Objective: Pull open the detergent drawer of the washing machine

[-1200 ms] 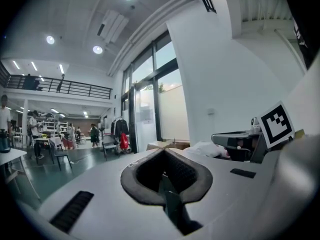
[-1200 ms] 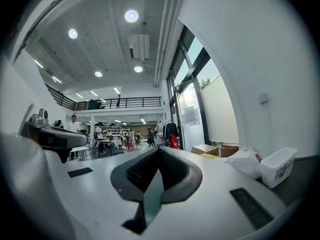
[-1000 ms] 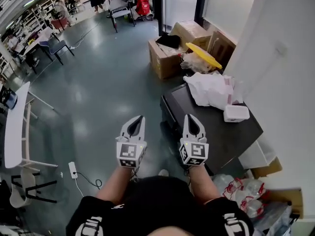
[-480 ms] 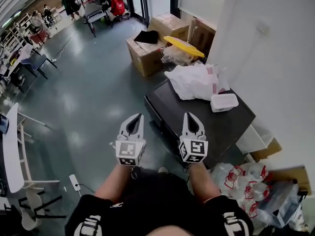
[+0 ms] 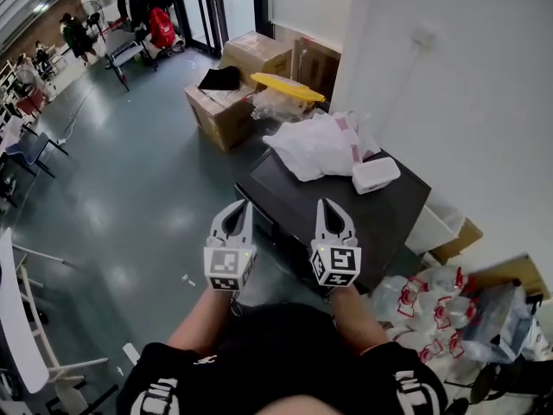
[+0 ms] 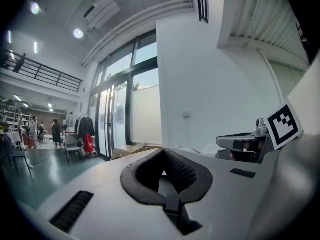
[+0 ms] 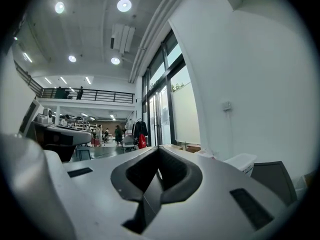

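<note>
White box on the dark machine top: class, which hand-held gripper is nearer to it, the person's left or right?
Right. The right hand-held gripper is over the machine's near edge, below-left of the white box; the left hand-held gripper is over the floor, farther left.

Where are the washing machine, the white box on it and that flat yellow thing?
washing machine (image 5: 393,214), head view, bare dark top.
white box (image 5: 375,175), head view, its lid.
flat yellow thing (image 5: 287,86), head view, its middle.

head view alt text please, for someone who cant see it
Seen from above, a person holds the left claw and right claw, both shut and empty, in front of a dark washing machine with white bags and a white box on top.
</note>
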### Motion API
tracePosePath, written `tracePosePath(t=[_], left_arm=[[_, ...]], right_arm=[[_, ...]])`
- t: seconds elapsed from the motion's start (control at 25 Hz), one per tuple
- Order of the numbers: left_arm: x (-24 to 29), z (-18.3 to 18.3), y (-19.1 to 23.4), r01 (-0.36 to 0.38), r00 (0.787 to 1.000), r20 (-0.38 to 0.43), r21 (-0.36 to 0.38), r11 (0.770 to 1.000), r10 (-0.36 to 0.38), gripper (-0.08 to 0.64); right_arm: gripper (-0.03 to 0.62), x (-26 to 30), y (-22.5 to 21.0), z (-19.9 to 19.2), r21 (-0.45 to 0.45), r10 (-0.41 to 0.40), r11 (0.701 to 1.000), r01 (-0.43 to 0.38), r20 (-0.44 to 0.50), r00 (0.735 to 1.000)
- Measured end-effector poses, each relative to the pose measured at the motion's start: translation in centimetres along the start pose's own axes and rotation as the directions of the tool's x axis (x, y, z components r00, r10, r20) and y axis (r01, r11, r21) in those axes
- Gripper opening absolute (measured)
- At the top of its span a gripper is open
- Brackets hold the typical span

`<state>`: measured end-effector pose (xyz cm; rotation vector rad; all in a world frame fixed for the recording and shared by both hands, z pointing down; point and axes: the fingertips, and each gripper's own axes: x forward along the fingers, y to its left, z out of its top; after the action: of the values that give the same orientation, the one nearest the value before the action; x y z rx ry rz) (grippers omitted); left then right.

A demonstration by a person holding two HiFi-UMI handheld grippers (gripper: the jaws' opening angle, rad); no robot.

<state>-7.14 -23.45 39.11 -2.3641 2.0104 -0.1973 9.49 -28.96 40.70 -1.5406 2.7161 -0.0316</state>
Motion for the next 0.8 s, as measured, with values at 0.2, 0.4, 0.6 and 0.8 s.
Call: tracePosePath(t=[0.2,0.4,0.6,0.8], left_arm=[[1.7,-0.6,1.7,0.078,0.997,0.009,-0.003,0.997,-0.078,-0.003],[2.5,-1.0,4.9,0.164,0.986,-0.005,0.004,0.986,-0.164,-0.003],[3.3,-1.5,7.7,0.237,0.971,-0.015,-0.002,0.971,-0.237,-0.003],[4.6,-1.7,8.3,0.318,0.948,-0.001,-0.004,0.948,-0.318,-0.003]], right_arm=[[0.002,1.6,0.5,-0.1,-0.012,-0.077,0.997,0.077,0.001,0.997],[0.002,3.2,2.9,0.5,-0.006,-0.158,0.987,0.158,0.009,0.987],[0.002,3.7,5.0,0.4,-0.012,-0.24,0.971,0.24,-0.002,0.971],[0.002,3.2,5.1,-0.5,-0.031,-0.344,0.939,0.343,-0.03,0.939]])
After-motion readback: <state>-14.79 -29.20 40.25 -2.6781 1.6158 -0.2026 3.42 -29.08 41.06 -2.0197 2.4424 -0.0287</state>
